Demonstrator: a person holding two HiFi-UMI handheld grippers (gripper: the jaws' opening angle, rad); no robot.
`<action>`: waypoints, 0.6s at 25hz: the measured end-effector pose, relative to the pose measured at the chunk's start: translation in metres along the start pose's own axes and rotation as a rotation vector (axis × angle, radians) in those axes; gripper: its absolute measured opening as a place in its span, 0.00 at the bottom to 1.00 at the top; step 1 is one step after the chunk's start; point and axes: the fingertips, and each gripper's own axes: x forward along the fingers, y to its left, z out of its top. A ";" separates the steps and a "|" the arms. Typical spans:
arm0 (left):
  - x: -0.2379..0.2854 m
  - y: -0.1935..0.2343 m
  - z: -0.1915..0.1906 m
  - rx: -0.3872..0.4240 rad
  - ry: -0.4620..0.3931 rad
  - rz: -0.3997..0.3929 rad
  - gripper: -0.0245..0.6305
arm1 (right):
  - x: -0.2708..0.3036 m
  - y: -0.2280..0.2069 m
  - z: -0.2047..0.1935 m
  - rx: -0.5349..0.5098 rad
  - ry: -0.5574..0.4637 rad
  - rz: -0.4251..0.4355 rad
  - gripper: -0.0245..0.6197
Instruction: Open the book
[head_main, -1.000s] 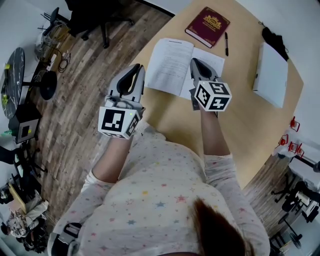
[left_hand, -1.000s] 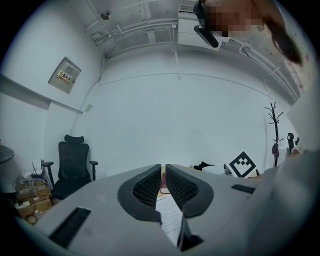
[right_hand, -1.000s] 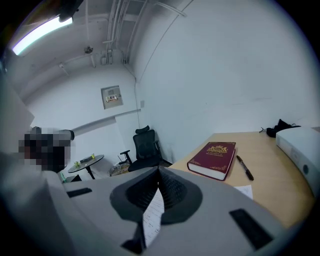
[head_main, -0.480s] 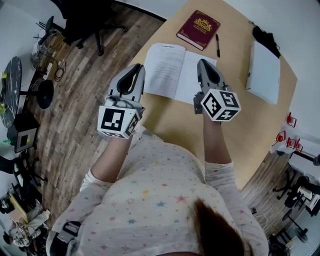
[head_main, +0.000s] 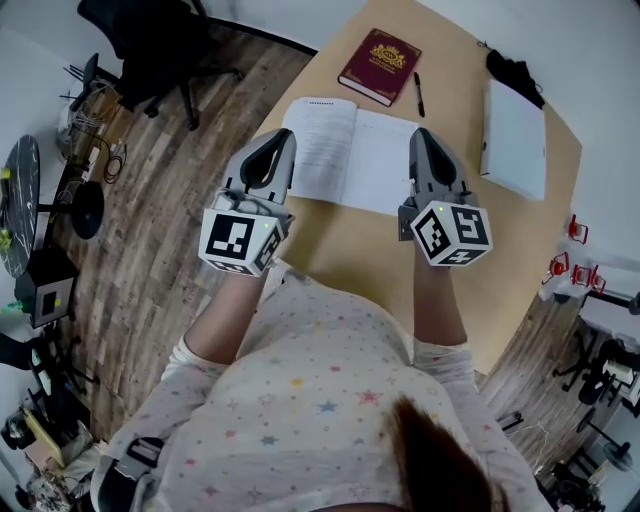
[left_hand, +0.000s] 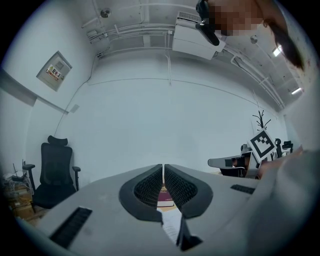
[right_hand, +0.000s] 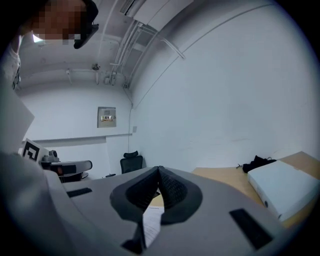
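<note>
The open book (head_main: 345, 152) lies flat on the wooden table (head_main: 340, 240), both white pages facing up. My left gripper (head_main: 272, 140) hovers at the book's left edge, shut and empty. My right gripper (head_main: 424, 136) hovers at the book's right edge, also shut with nothing in it. In the left gripper view the shut gripper (left_hand: 163, 166) points level across the room, and a strip of page (left_hand: 170, 226) shows below the jaws. In the right gripper view the gripper (right_hand: 159, 168) is shut above a piece of page (right_hand: 150, 223).
A closed red book (head_main: 380, 53) lies beyond the open one, with a black pen (head_main: 418, 94) to its right. A white box (head_main: 514, 140) and a black bundle (head_main: 511, 69) sit at the table's far right. An office chair (head_main: 150, 40) stands on the wooden floor to the left.
My right gripper has moved rightward, from over the right page to the book's right edge. The left gripper has hardly moved. The book stays open.
</note>
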 end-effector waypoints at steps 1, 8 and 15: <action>0.002 -0.002 0.002 0.001 -0.003 -0.006 0.07 | -0.004 -0.001 0.003 -0.008 -0.007 -0.007 0.04; 0.007 -0.012 0.009 0.037 -0.007 -0.048 0.07 | -0.032 -0.012 0.019 -0.027 -0.037 -0.061 0.04; 0.011 -0.024 0.008 0.029 -0.009 -0.071 0.07 | -0.054 -0.021 0.025 -0.047 -0.048 -0.098 0.04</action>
